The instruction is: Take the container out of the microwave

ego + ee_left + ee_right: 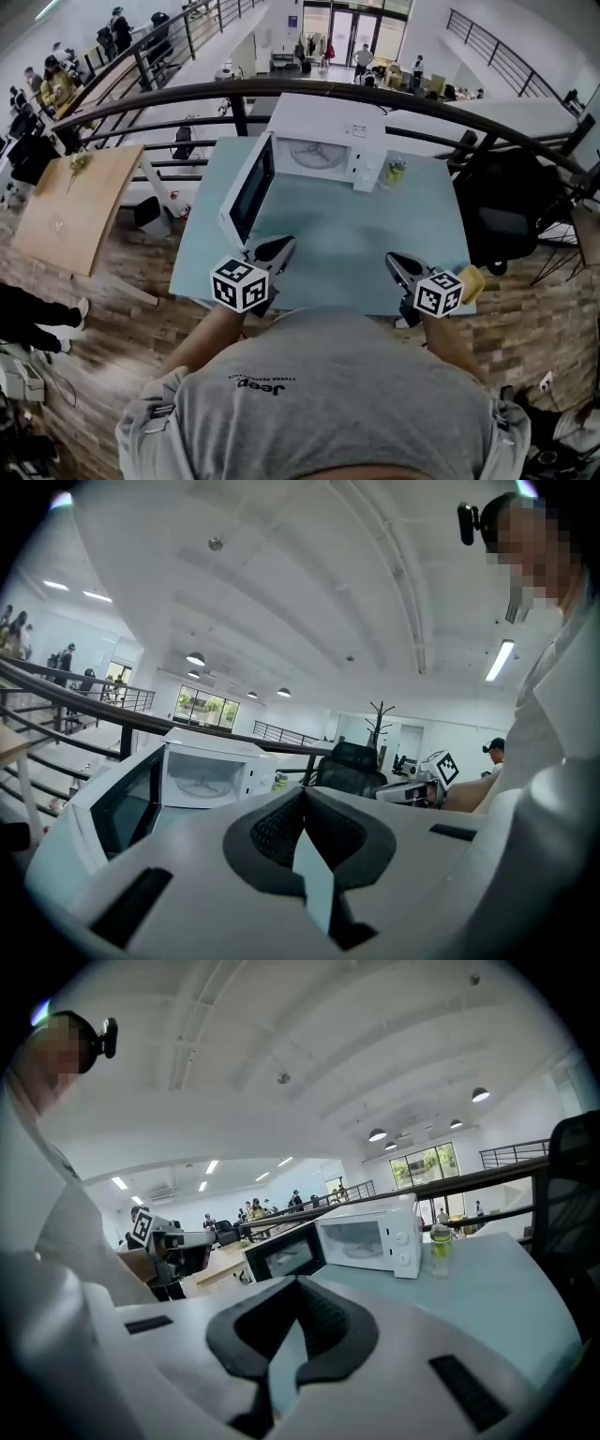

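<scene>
Your left claw (280, 247) and right claw (395, 260) are both closed, jaw tips meeting with nothing between them. You hold them low over the near edge of the counter (337, 234), well apart from each other. Ahead of both claws, at the far end of the counter, stands the microwave (330, 139). Its door (249, 191) is swung wide open, its edge just ahead of your left claw. On the floor of the open cavity lies a pale round shape (319, 153); whether this is the container or a turntable cannot be told. A green bottle (395, 172) stands upright just beside the microwave, ahead of your right claw.
</scene>
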Demonstrator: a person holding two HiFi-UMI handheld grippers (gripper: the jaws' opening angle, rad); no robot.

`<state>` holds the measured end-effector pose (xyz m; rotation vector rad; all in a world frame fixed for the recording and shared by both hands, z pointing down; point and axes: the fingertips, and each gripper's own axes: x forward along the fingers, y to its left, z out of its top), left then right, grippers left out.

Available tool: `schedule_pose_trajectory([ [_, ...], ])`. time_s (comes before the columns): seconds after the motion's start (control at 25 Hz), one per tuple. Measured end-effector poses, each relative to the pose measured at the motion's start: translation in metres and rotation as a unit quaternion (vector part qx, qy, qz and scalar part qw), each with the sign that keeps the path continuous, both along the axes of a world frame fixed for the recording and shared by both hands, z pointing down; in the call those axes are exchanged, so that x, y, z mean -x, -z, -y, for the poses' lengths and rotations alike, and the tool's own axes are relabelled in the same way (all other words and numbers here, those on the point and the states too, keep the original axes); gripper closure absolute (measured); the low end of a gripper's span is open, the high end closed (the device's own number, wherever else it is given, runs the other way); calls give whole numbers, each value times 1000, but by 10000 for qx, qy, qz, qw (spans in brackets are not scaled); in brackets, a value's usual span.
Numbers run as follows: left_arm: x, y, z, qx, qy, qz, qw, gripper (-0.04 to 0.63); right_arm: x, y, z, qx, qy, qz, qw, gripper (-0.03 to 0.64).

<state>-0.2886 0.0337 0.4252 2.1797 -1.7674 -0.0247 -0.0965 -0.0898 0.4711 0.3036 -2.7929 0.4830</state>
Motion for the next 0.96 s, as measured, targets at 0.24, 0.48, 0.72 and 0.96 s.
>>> schedule_pose_trajectory([
  [0.24,-2,-6,1,62,-73,-29,9999,577,5,-4,-8,-106,95,-132,9998,601],
  [0.48,-1,-8,3,58,-157,-47,9998,577,5,-4,-9,-143,49,-193,9997,600],
  [0.72,1,-9,2,89,-158,-90,9998,577,9,-3,-11,-153,68,-204,9997,601],
  [0.96,-2,-10,5,66,-198,-97,9997,577,12,-1,-10,-224,116,-214,9995,601],
])
